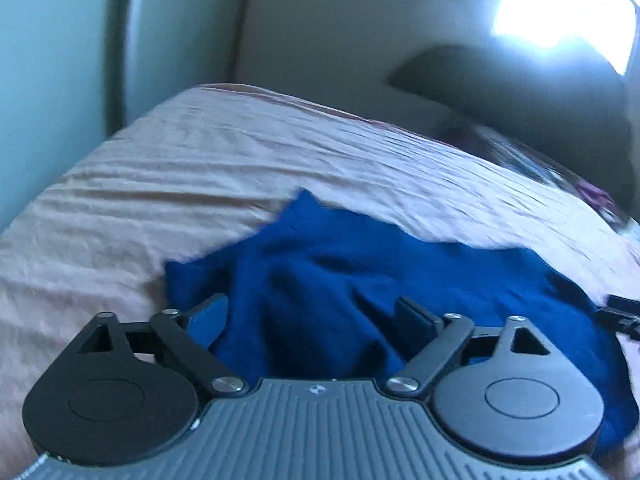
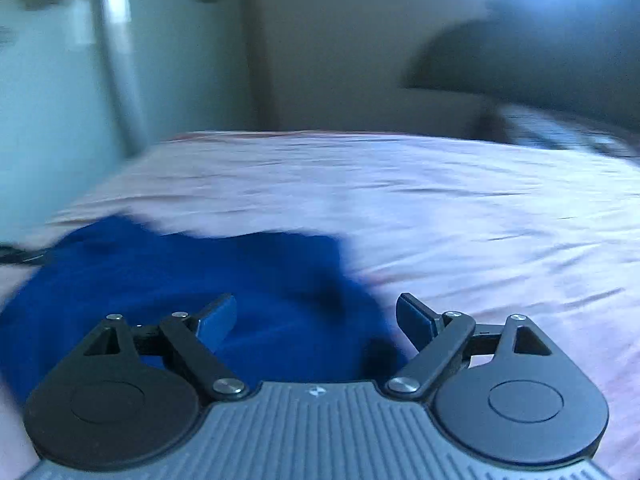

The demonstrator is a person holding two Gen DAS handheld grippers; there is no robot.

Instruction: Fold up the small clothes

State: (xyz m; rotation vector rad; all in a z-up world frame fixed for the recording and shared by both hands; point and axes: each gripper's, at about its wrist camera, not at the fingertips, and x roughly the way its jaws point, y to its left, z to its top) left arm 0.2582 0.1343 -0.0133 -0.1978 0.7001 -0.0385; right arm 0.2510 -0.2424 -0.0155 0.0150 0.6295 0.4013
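A royal-blue garment (image 1: 340, 280) lies crumpled on a bed with a pale pink sheet (image 1: 200, 168). My left gripper (image 1: 316, 316) hovers over its near left part with the jaws spread wide and nothing pinched between the blue pads. In the right wrist view the same blue garment (image 2: 200, 280) fills the lower left. My right gripper (image 2: 316, 316) stands open above its right edge, the left finger over the cloth and the right finger over the bare sheet (image 2: 480, 220). The right gripper's tip (image 1: 622, 312) shows at the far right of the left wrist view.
The bed's far edge meets a pale green wall (image 1: 52, 80) on the left and a beige wall behind. A dark rounded shape (image 2: 540, 52) and patterned bedding (image 1: 540, 168) lie at the far right under a bright window (image 1: 560, 4). Both views are motion-blurred.
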